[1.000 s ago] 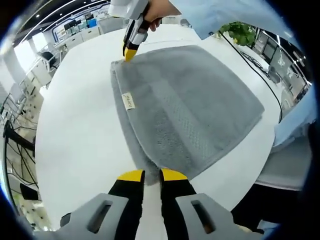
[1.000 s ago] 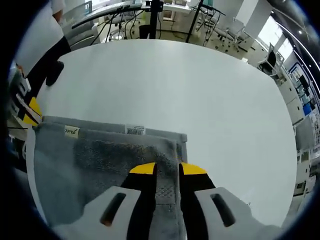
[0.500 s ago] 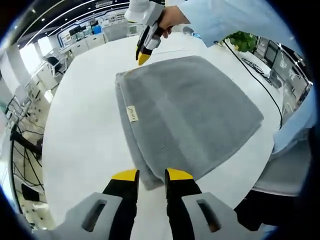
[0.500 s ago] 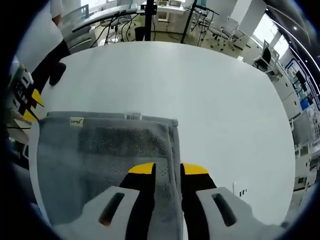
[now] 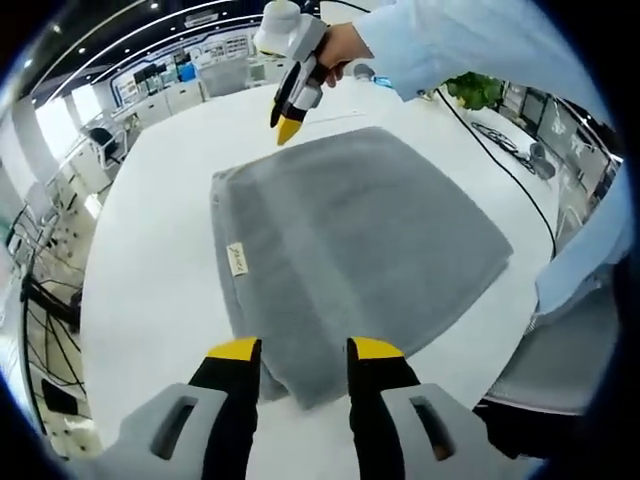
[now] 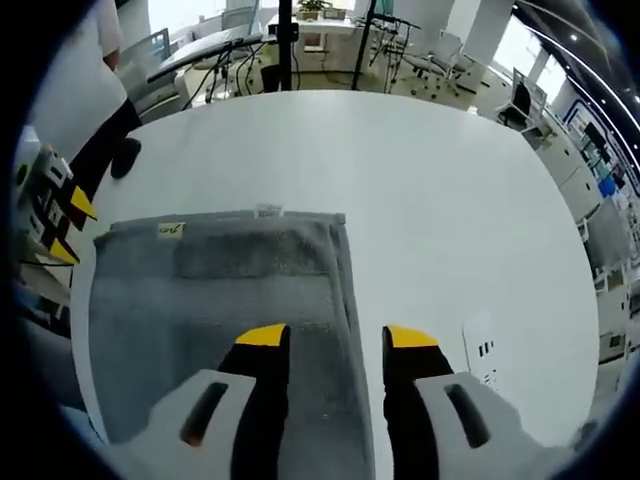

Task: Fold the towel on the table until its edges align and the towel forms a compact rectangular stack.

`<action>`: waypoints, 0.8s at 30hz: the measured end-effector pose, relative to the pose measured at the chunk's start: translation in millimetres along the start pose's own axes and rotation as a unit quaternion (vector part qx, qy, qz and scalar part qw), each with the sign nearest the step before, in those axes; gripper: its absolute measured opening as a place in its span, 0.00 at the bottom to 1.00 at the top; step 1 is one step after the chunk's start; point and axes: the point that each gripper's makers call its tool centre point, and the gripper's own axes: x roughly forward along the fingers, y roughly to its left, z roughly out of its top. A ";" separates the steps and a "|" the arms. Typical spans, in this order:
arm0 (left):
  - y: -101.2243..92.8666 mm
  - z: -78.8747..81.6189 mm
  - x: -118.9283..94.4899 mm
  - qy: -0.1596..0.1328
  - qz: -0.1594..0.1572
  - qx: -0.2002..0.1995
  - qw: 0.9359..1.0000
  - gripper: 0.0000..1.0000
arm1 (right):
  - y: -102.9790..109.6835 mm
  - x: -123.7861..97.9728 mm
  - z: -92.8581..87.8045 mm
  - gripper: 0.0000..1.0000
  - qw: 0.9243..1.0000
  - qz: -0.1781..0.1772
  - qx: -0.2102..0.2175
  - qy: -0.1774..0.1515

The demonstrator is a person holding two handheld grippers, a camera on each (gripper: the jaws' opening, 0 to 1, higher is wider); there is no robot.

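Note:
A grey towel (image 5: 350,235) lies folded flat on the white round table (image 5: 150,260), with a small tag (image 5: 238,259) near its left edge. My left gripper (image 5: 305,350) is open at the towel's near corner, jaws apart on either side of it. At the far corner my right gripper (image 5: 287,125) hovers just above the cloth, held by a hand in a light blue sleeve. In the right gripper view the towel (image 6: 220,290) spreads to the left, and my right gripper (image 6: 336,337) stands open over its right edge. The left gripper (image 6: 70,228) peeks in at the far left.
A potted plant (image 5: 475,90) and a black cable (image 5: 505,155) sit at the table's far right. A small white label (image 6: 480,348) lies on the table (image 6: 400,180) right of the towel. Desks and chairs stand beyond the table. The person's body is close on the right.
Both grippers have opened and let go of the towel corners they pinched. Both have lifted back a little, and the towel now rests flat.

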 end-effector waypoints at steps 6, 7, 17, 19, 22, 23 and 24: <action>-23.4 13.0 1.6 -0.007 -0.010 0.013 1.000 0.35 | -4.5 -13.8 -17.2 0.38 1.000 -0.002 0.009 -0.002; -26.7 14.6 2.4 -0.007 -0.013 0.015 1.000 0.35 | -6.2 -16.4 -21.8 0.38 1.000 -0.003 0.012 -0.001; -57.4 34.7 9.0 -0.016 -0.029 0.030 0.999 0.35 | -5.0 -45.7 -60.5 0.38 1.000 -0.013 0.027 0.004; -63.0 38.3 9.8 -0.017 -0.030 0.033 0.999 0.35 | -10.4 -49.1 -68.6 0.38 0.999 -0.015 0.030 0.006; -70.4 44.0 11.9 -0.021 -0.032 0.033 0.999 0.35 | -9.2 -57.3 -82.9 0.38 0.999 -0.017 0.034 0.009; -71.7 45.2 12.4 -0.021 -0.033 0.034 0.999 0.35 | -8.6 -59.4 -86.0 0.38 0.999 -0.017 0.035 0.010; -73.8 46.5 12.8 -0.022 -0.033 0.034 0.999 0.35 | -14.1 -58.3 -88.7 0.38 0.999 -0.017 0.037 0.011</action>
